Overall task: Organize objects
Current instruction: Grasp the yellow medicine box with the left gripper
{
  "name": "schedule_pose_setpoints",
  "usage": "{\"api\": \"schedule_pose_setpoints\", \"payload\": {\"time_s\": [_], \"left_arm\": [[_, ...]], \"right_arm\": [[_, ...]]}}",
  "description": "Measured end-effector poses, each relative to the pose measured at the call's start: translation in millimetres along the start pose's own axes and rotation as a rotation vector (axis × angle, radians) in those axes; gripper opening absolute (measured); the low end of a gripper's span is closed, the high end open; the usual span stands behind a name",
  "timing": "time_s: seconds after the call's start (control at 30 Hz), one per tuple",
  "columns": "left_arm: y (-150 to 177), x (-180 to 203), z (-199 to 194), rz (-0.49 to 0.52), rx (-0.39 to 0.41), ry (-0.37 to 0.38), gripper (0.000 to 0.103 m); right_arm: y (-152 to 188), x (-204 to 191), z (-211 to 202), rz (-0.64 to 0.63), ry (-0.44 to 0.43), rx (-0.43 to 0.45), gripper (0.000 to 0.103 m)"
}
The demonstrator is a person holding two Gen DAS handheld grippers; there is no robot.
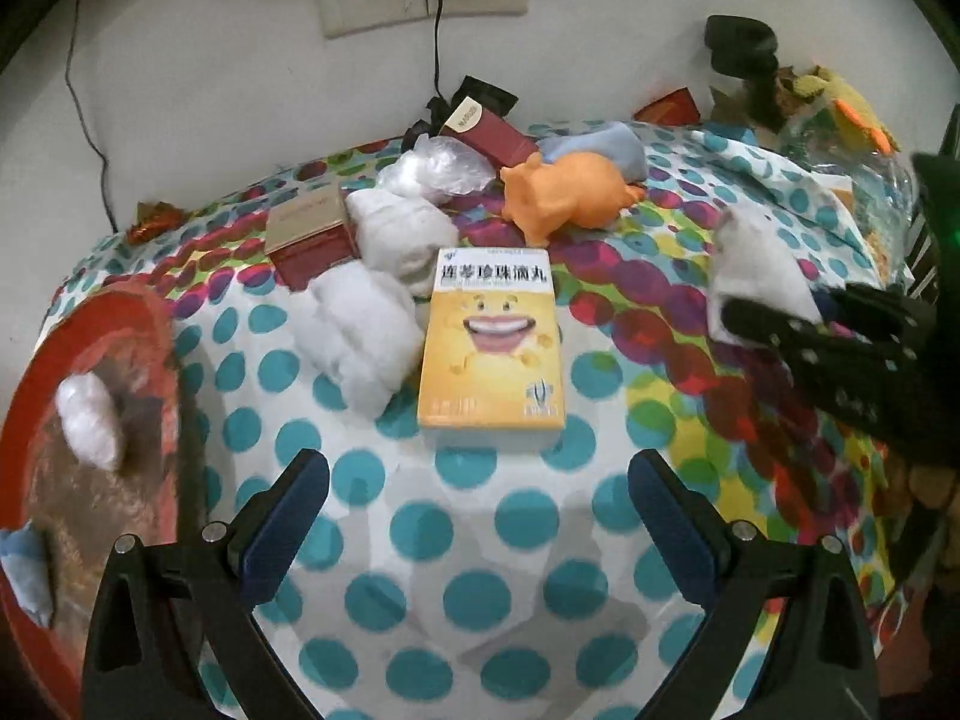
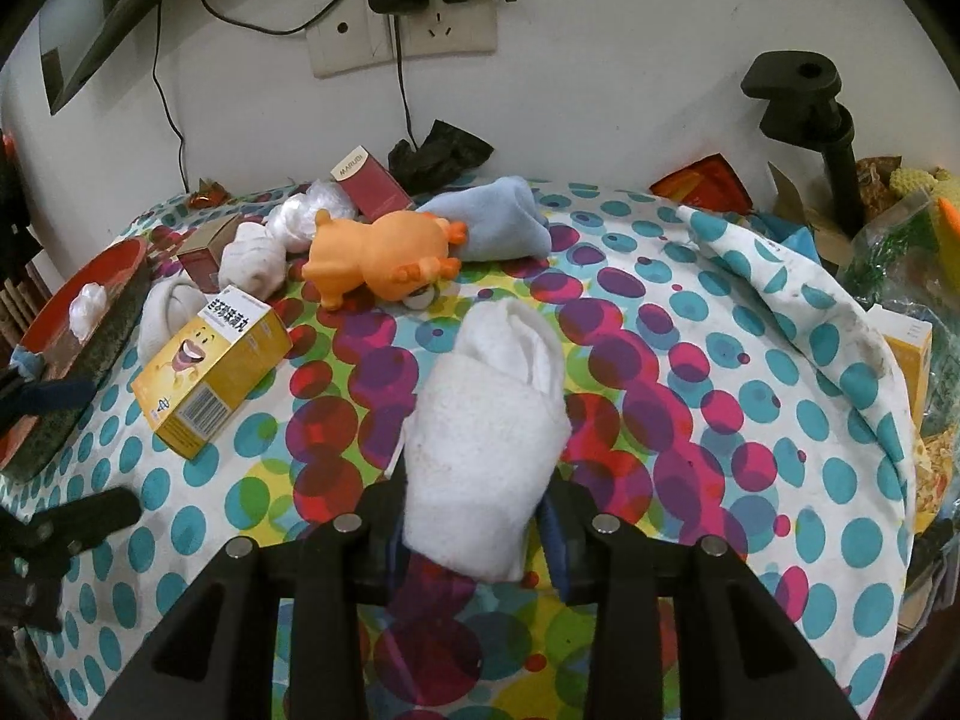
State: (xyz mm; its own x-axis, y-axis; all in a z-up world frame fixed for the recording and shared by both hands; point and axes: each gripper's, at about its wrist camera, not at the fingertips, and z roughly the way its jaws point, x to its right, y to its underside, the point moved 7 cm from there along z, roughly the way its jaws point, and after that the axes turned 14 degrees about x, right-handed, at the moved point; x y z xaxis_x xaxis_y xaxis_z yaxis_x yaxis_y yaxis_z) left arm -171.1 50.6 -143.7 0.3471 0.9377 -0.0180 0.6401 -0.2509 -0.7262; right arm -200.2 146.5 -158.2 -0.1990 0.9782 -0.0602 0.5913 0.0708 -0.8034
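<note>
The right gripper (image 2: 474,516) is clamping a rolled white sock (image 2: 486,420), holding it over the middle of the dotted tablecloth (image 2: 690,420), near of the orange toy pig (image 2: 378,252). The left gripper (image 1: 480,516) is hovering with its jaws spread wide and nothing between them, just near of the yellow medicine box (image 1: 492,348), with a red tray (image 1: 120,360) lying at the left.
</note>
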Motion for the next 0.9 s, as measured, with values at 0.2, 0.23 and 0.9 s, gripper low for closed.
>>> {"api": "schedule_pose_setpoints", "payload": {"time_s": [0.2, 0.23, 0.9], "left_arm": [[-18, 2, 20, -0.019, -0.012, 0.015, 0.096], [-20, 3, 25, -0.015, -0.016, 0.010, 0.096], [-16, 33, 37, 0.045, -0.035, -0.009, 0.048]], "right_arm": [[1, 0, 0, -0.002, 0.003, -0.002, 0.037], [0, -1, 0, -0.001, 0.003, -0.002, 0.037], [0, -5, 1, 0.015, 0.006, -0.004, 0.038]]}}
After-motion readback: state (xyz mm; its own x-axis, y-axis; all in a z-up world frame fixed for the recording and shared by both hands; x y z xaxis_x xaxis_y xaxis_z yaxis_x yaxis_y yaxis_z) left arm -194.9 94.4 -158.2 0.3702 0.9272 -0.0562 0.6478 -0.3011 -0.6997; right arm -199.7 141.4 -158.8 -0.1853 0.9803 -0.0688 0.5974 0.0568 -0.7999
